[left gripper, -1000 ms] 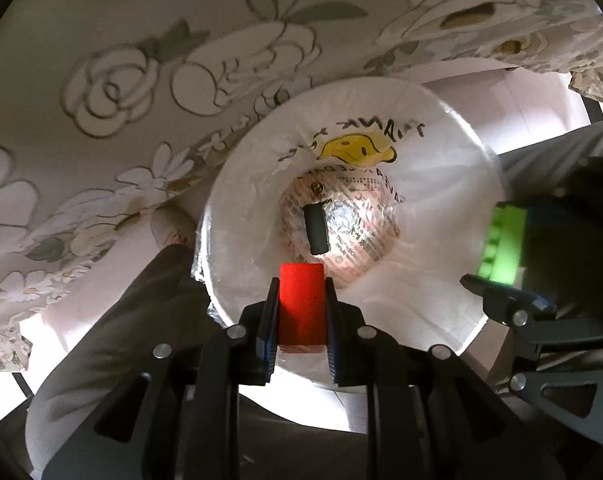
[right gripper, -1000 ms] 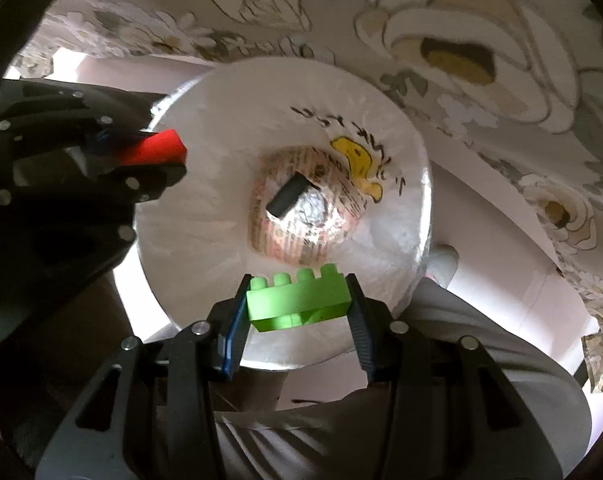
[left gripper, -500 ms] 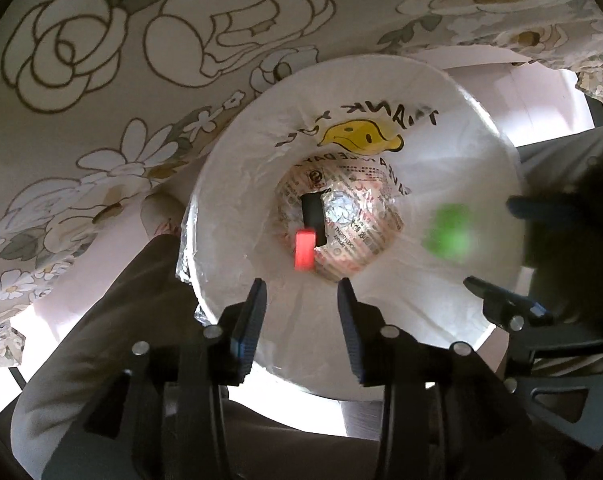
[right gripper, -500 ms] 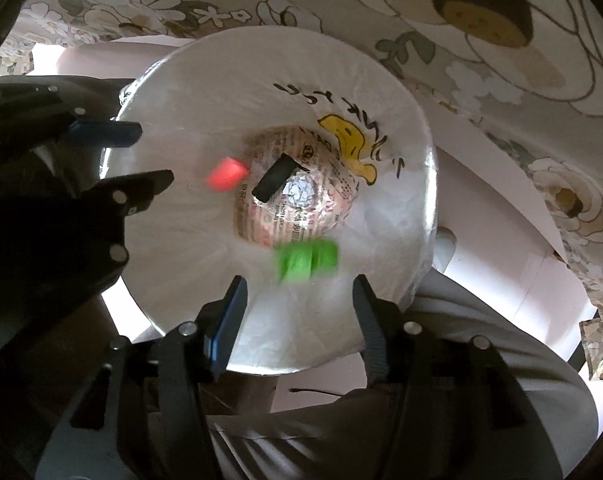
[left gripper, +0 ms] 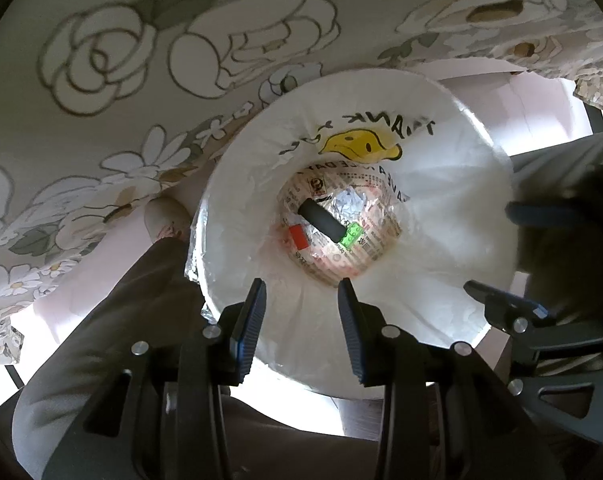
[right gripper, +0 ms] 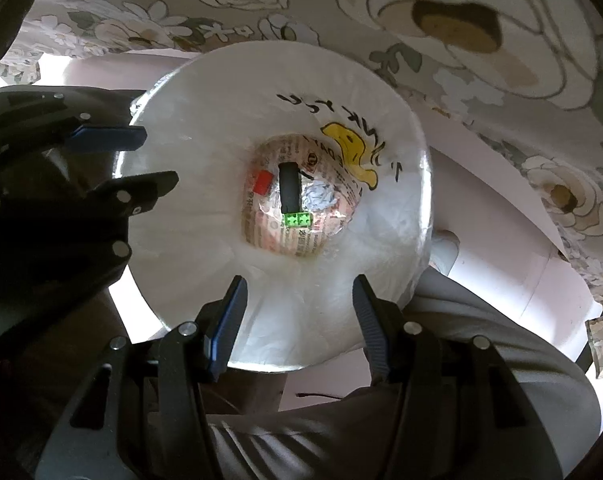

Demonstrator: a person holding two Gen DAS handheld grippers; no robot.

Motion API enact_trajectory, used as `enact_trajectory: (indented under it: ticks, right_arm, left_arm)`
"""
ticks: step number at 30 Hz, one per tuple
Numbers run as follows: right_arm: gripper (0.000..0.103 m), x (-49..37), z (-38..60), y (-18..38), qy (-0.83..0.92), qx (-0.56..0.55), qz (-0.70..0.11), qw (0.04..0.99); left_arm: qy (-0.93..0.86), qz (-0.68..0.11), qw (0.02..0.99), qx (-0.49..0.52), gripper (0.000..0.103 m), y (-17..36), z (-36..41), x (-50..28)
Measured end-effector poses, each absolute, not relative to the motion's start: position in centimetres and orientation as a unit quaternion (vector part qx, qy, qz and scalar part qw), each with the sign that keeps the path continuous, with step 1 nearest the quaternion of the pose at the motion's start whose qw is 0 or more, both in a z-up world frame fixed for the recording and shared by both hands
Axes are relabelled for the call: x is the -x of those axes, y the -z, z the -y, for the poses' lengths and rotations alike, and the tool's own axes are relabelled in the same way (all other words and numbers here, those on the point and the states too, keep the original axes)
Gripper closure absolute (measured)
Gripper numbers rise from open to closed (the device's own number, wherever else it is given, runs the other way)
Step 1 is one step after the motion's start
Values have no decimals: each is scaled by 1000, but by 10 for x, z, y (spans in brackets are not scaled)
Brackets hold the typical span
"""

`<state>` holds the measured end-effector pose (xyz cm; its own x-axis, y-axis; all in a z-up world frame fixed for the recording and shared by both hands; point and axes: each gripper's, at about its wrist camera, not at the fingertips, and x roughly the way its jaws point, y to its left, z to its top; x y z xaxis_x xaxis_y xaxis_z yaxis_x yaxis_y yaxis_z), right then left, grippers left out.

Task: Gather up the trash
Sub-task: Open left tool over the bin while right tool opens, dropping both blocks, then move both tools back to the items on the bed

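A round trash bin lined with a white plastic bag point(left gripper: 441, 248) point(right gripper: 205, 184) stands below both grippers. At its bottom lie a red block point(left gripper: 298, 237) point(right gripper: 264, 182), a green brick point(left gripper: 352, 235) point(right gripper: 298, 219), a black cylinder point(left gripper: 321, 221) point(right gripper: 290, 191) and crumpled foil point(left gripper: 351, 204) point(right gripper: 320, 196). My left gripper point(left gripper: 301, 312) is open and empty above the bin's near rim. My right gripper point(right gripper: 299, 312) is open and empty above the near rim too; it also shows in the left wrist view point(left gripper: 497, 256). The left gripper shows in the right wrist view point(right gripper: 153, 160).
A floral tablecloth point(left gripper: 141, 80) point(right gripper: 481, 32) hangs over the table edge behind the bin. The person's grey trouser legs point(left gripper: 113, 320) point(right gripper: 481, 360) are beside the bin on both sides.
Both grippers opened. The red block fell from the left gripper and the green brick from the right; both now lie at the bottom of the bin.
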<state>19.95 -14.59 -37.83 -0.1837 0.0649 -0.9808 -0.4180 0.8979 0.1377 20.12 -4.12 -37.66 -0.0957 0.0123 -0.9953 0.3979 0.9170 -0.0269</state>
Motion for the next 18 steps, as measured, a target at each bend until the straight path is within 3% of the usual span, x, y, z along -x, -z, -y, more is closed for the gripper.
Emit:
enact_trajectory:
  ticks: [10, 18]
  right_arm:
    - [47, -199, 169, 328, -206, 95, -716, 661]
    - [47, -220, 200, 236, -198, 111, -635, 738]
  left_arm:
    - [164, -668, 709, -155, 63, 311, 37, -204]
    - [168, -581, 778, -167, 63, 220, 38, -226]
